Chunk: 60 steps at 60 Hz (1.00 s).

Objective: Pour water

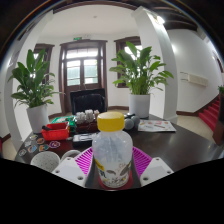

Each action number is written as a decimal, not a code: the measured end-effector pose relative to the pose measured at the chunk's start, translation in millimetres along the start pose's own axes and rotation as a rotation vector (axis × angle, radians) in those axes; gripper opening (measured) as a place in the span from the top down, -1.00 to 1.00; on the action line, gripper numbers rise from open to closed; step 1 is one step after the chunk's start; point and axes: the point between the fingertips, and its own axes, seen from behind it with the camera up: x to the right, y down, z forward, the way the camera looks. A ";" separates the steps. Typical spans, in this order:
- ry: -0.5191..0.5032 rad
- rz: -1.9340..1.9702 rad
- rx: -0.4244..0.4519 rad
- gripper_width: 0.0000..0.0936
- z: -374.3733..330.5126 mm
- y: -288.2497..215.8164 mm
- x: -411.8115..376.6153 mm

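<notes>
The label on the bottle [112, 152] is too small to read.

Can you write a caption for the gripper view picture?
Tongs grip a yellow-capped bottle above a cluttered table.

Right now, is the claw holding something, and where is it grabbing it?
Yes. The claw holds a clear plastic bottle with a yellow cap, standing upright. Both purple pads press its lower sides, well below the cap.

soft daylight from doors [82, 68] behind, fisheye bending at edges
</notes>
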 end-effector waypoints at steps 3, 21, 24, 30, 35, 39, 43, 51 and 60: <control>-0.001 0.002 -0.013 -0.23 -0.4 0.3 0.3; -0.034 -0.003 -0.073 -0.84 -33.3 21.5 -4.3; -0.057 -0.002 -0.094 -0.83 -47.6 31.3 -9.1; -0.112 -0.013 -0.112 -0.83 -82.3 46.4 -20.4; -0.165 -0.015 -0.094 -0.83 -112.4 41.7 -32.4; -0.196 -0.020 -0.090 -0.83 -133.8 32.8 -37.5; -0.226 -0.039 -0.076 -0.82 -153.7 17.3 -41.6; -0.266 -0.073 -0.042 -0.83 -187.3 -12.8 -46.6; -0.260 -0.098 -0.013 -0.82 -206.4 -34.0 -43.6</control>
